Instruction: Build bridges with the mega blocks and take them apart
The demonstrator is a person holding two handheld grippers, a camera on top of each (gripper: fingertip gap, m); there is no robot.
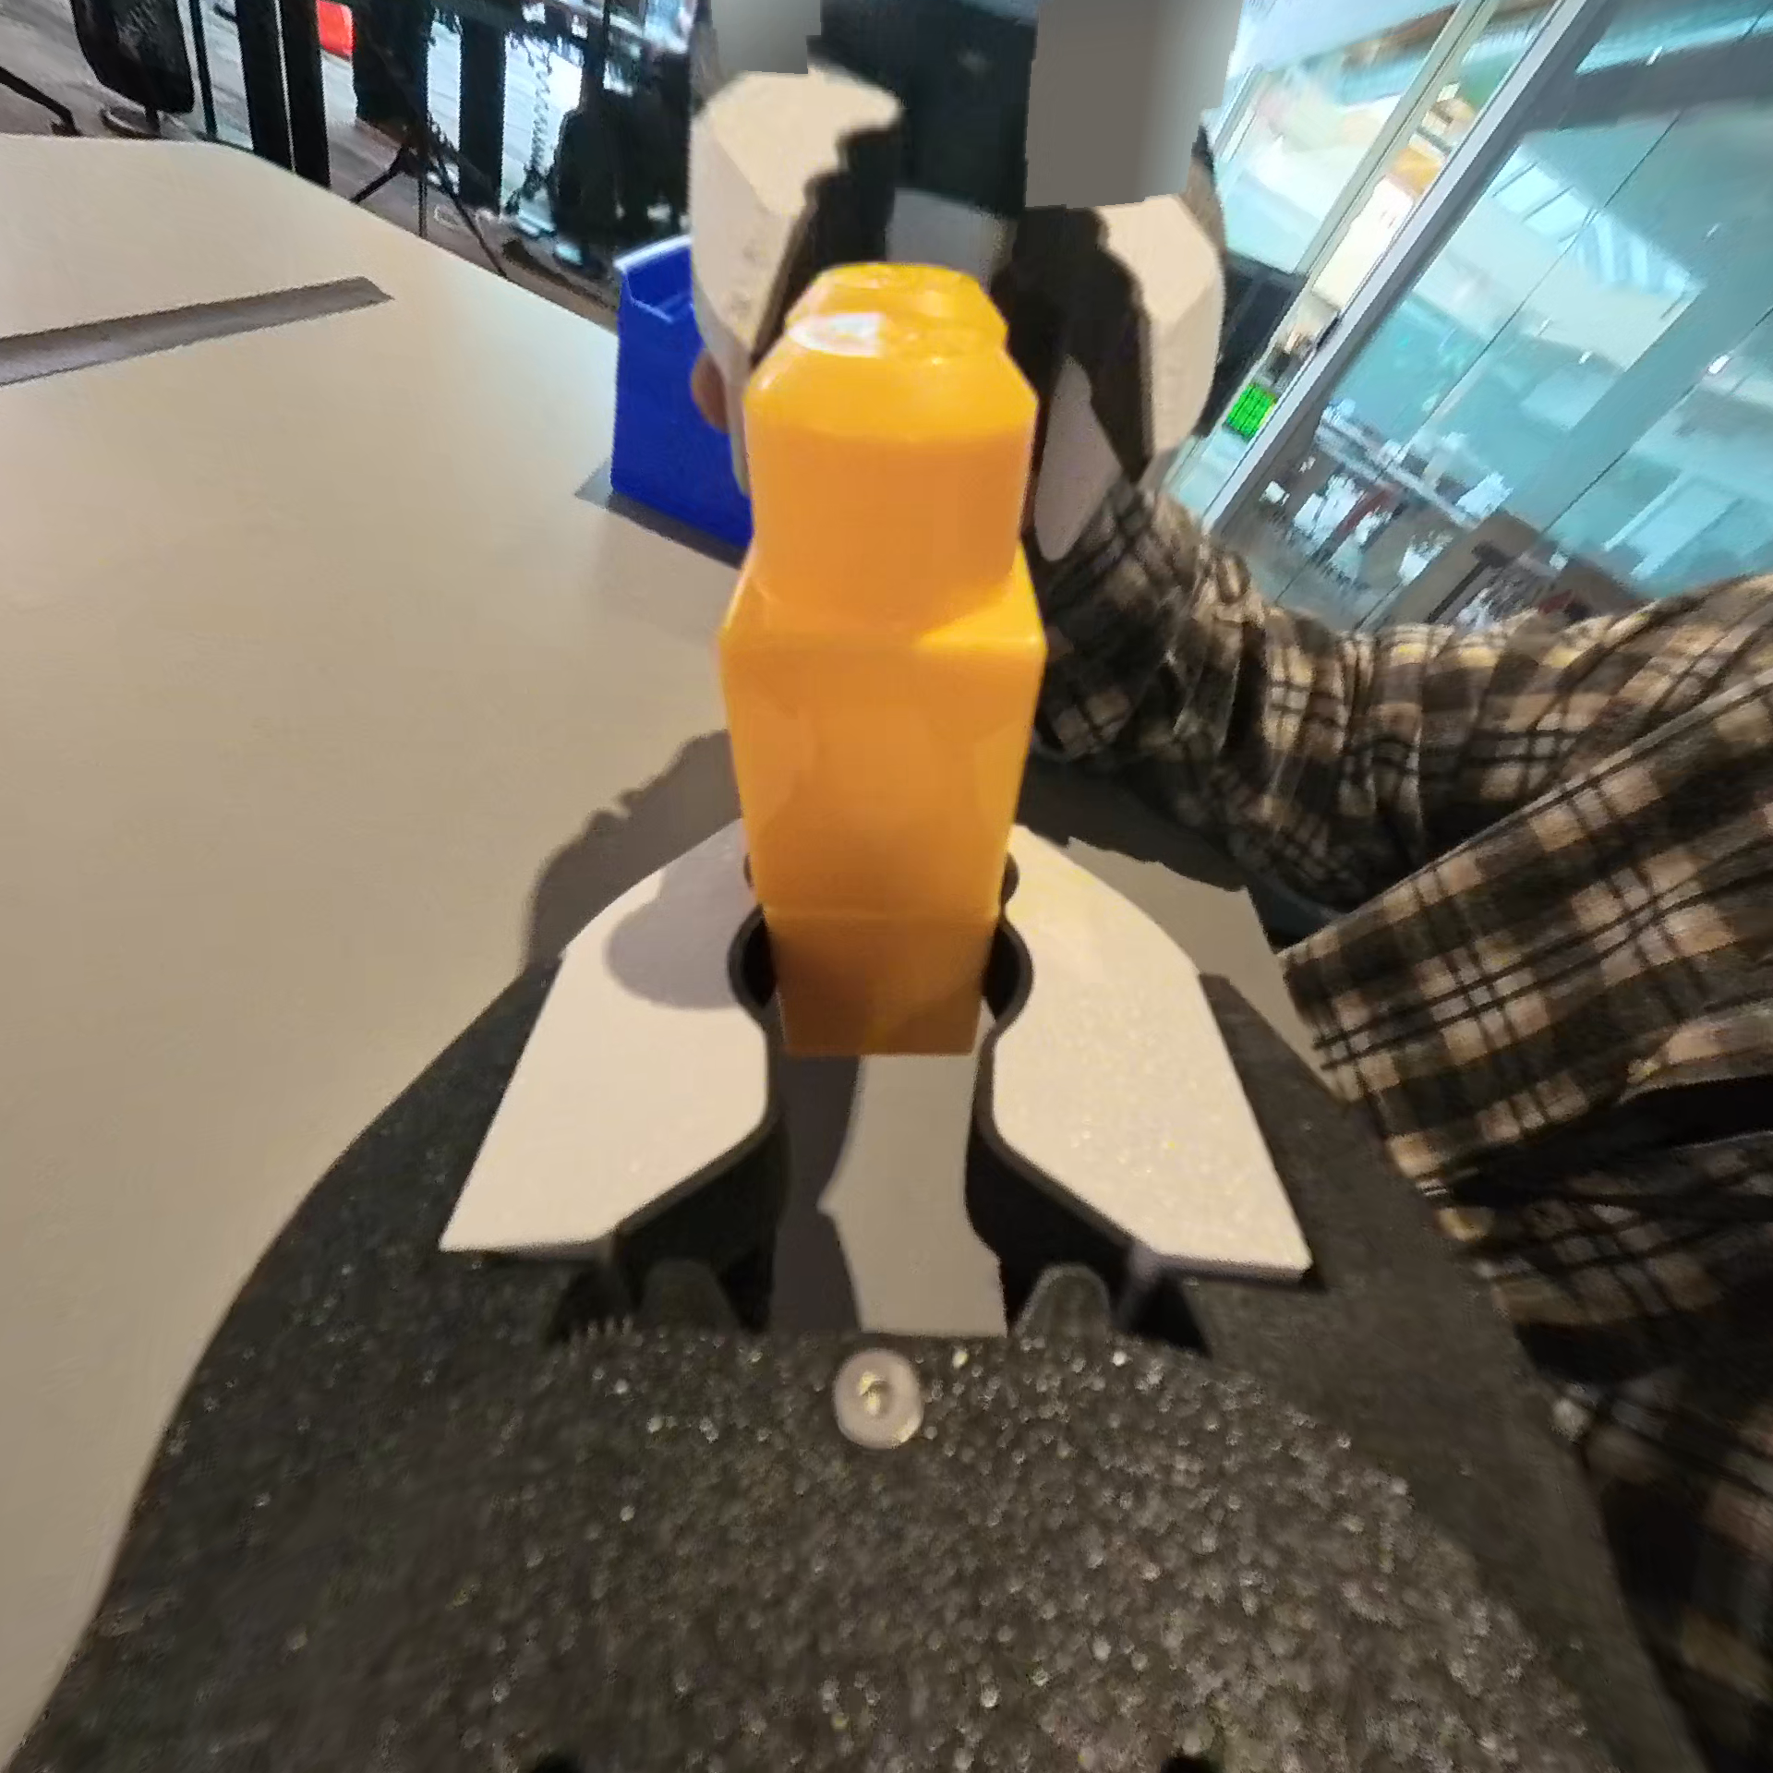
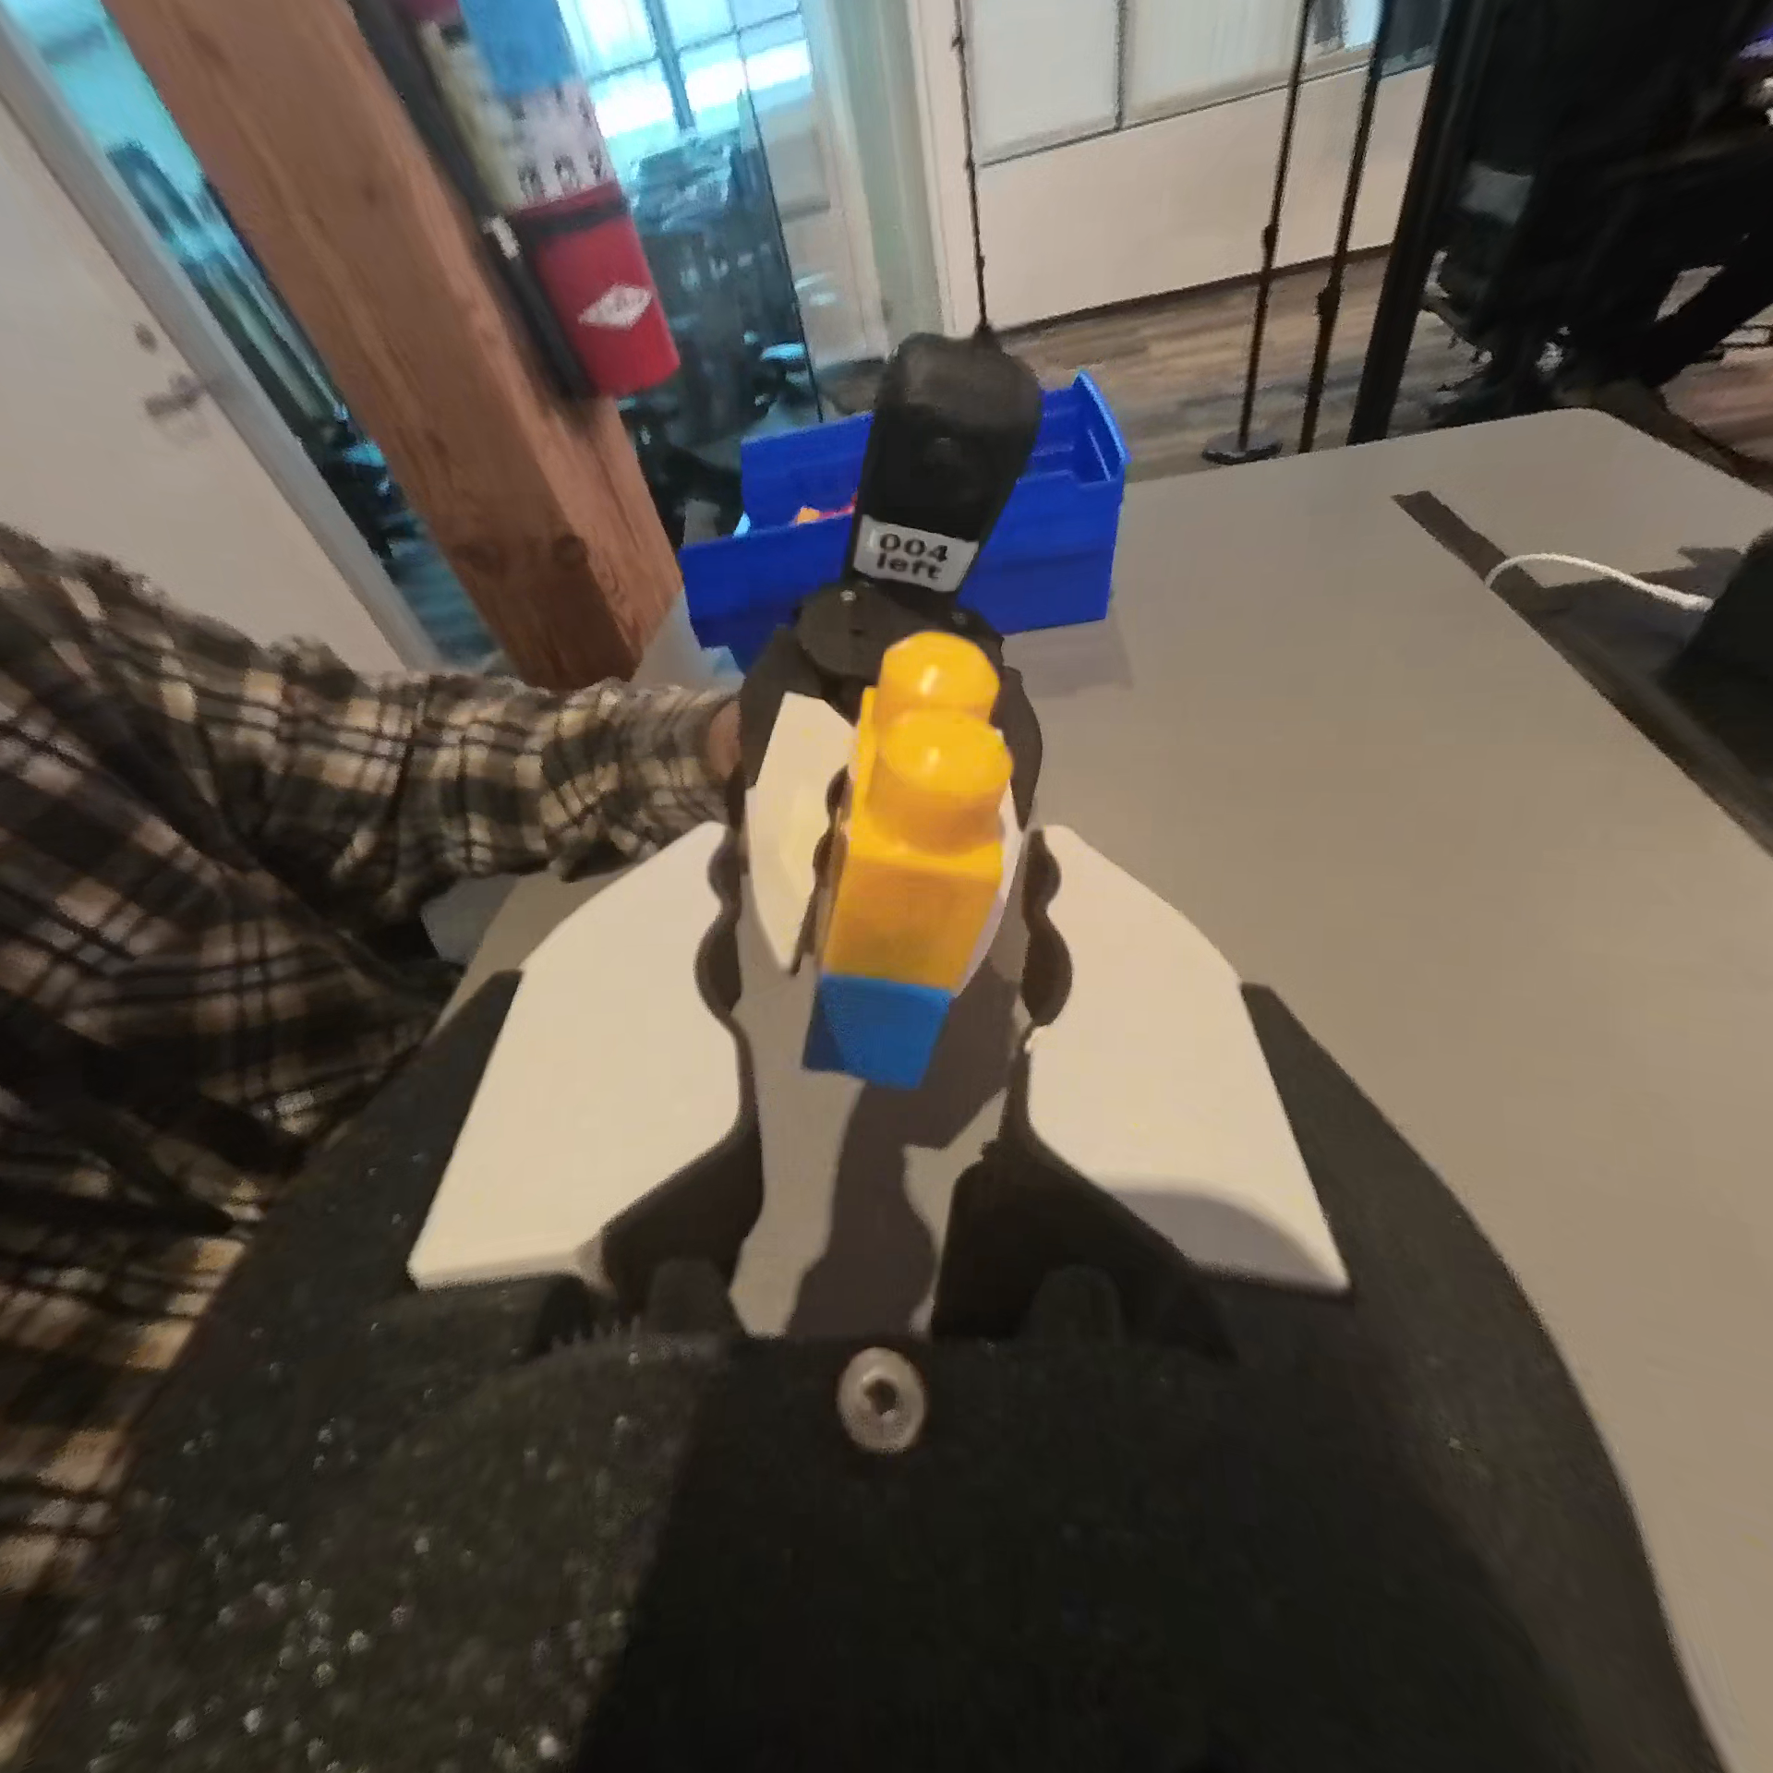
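A yellow mega block (image 1: 878, 691) with two studs is held above the grey table (image 1: 288, 672). My left gripper (image 1: 878, 892) is shut on it. In the right wrist view the yellow block (image 2: 911, 892) sits on top of a blue block (image 2: 878, 1031), with the left gripper (image 2: 911, 729) clamped on the yellow one from the far side. My right gripper (image 2: 883, 863) straddles the stack with gaps on both sides of the blue block, so it is open. In the left wrist view the right gripper (image 1: 959, 269) shows spread wide behind the yellow block. The blue block is hidden there.
A blue bin (image 2: 1055, 537) with loose blocks stands at the table's far edge and also shows in the left wrist view (image 1: 662, 413). Plaid sleeves (image 1: 1439, 768) (image 2: 240, 768) reach in from the side. A white cable (image 2: 1583, 576) and a dark object (image 2: 1727, 624) lie at the right. About 7 cm separates my left fingertips from my right.
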